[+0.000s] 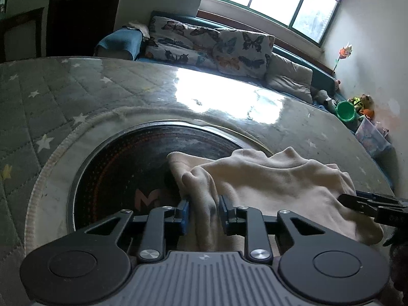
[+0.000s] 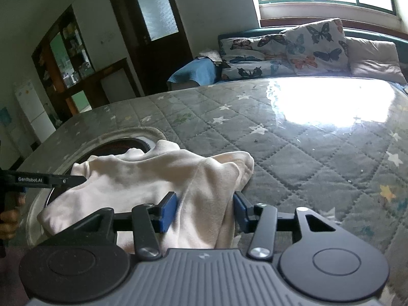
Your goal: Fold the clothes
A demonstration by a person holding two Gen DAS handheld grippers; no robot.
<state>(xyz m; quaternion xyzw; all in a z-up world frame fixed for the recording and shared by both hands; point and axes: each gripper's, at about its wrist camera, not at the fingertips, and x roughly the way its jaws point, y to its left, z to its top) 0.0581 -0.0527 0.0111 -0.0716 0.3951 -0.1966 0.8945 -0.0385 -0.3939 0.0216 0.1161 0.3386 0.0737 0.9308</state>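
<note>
The cream garment (image 1: 267,178) is found bunched on the quilted star-patterned table cover (image 2: 293,140), lying partly over the rim of the dark round inset (image 1: 122,168) and extending away from it toward the bare quilting; its long axis is judged to run from the inset outward, across both grippers' lines of sight. One gathered fold of the garment is enclosed by the left gripper (image 1: 204,213) at the end over the inset, the blue pads (image 1: 184,211) set narrow with cloth between them; whether they press firmly cannot be told. The end farther from the inset is straddled by the right gripper (image 2: 205,210), its jaws set wider around a thicker bunch. Both grippers are pitched downward, side by side, each equally near the garment; a lift and spread is judged to be required next.
</note>
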